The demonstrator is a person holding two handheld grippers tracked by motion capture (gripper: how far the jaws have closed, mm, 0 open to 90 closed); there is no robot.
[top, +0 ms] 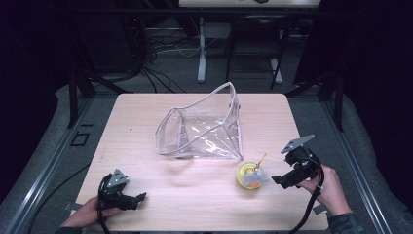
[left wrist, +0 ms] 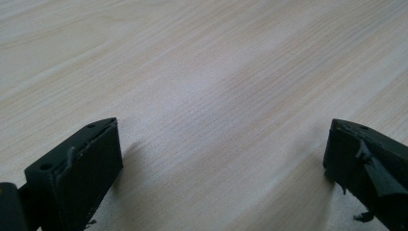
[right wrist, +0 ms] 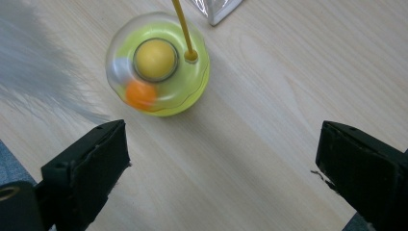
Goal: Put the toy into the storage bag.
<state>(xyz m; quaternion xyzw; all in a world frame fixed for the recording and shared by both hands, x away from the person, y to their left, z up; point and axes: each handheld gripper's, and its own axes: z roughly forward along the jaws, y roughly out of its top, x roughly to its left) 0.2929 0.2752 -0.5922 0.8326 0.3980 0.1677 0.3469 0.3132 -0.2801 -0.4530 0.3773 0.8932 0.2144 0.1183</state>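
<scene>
Clear plastic makes up the larger container on the table (top: 146, 195): a soft-sided transparent bag (top: 202, 129) that stands open near the middle of the pale wooden top, its mouth gaping toward the left and one corner lifted high at the back. Nothing can be made out inside it beyond creases and glints in the film. No label or writing can be read on it from the high view.

Just in front of the bag's right front corner sits a small round toy (top: 250, 175), a see-through dome over a yellow-green base. Inside the dome (right wrist: 159, 65) a yellow ball (right wrist: 155, 58) sits at the centre and an orange ball (right wrist: 140, 95) lies lower left of it, blurred. A thin yellow stick (right wrist: 183, 26) rises from the top of the toy, and a pale feathery wisp (right wrist: 43, 77) spreads across the left of the right gripper view. No brand or lettering shows on the toy.

Near the toy, on its right, the right gripper (top: 281, 179) points at it, with a hand (top: 331, 187) behind it. Its jaws stand wide apart in the right gripper view, holding nothing, with the toy ahead of them and clear of both.

At the front left of the table, well apart from bag and toy, the left gripper (top: 140, 197) lies low. Its jaws are spread wide over bare wood, empty.
</scene>
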